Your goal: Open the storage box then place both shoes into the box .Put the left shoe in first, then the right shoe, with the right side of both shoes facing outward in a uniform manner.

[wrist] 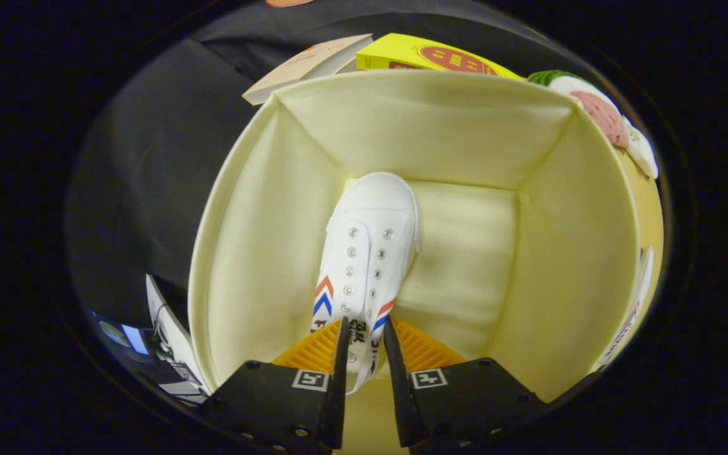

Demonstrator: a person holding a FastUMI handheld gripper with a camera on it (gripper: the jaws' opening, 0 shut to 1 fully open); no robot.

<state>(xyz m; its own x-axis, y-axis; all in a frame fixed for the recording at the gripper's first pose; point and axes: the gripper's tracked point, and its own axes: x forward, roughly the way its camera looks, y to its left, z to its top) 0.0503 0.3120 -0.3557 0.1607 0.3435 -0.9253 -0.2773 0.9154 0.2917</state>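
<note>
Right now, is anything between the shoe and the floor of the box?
Nothing visible. The shoe hangs toe-down inside the open box, clamped at its heel end between the gripper jaws. The box floor beneath and beside the toe looks bare, and no second shoe lies there.

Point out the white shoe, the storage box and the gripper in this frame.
white shoe (373, 218): gripper view, on its toe cap, inside the box.
storage box (424, 123): gripper view, on its cream far inner wall.
gripper (364, 344): gripper view, midway between fingertips pinching the shoe's heel end.
</note>
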